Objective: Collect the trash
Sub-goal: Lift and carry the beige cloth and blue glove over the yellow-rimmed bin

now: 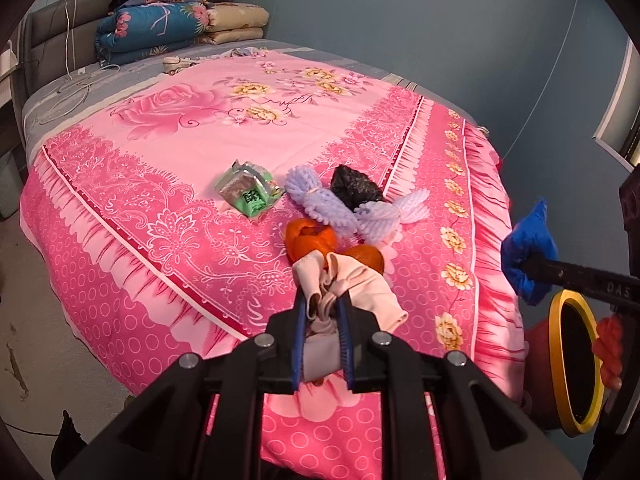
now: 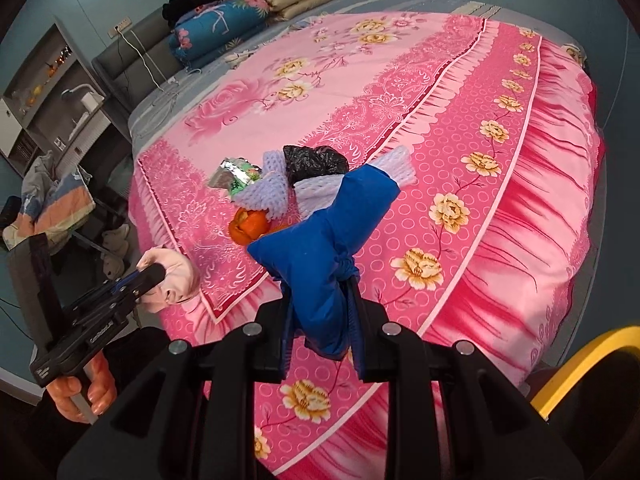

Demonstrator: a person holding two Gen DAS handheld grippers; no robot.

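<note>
Left gripper (image 1: 322,312) pinches beige glove (image 1: 352,280); right gripper (image 2: 320,300) pinches blue glove (image 2: 320,248), both above the bed's near edge (image 2: 240,312); yellow-rimmed bin (image 1: 560,364) stands right

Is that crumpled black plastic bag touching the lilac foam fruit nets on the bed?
Touching. In the right wrist view the black bag lies directly against the lilac foam nets, overlapping them, no bedspread showing between.

A smooth printed pink floral cotton-like bedsheet (image 1: 168,128) with a faint sheen serves as landmark. On it, a crinkly glossy green foil wrapper (image 1: 249,189), soft lilac foam-net fruit sleeves (image 1: 320,200), a shiny crumpled black plastic bag (image 1: 354,188) and dimpled matt orange peel (image 1: 310,238). Just above its near edge, a matt beige rubbery glove (image 1: 348,280) and a smooth blue rubbery glove (image 2: 320,240), pinched between matt black plastic grippers.
</note>
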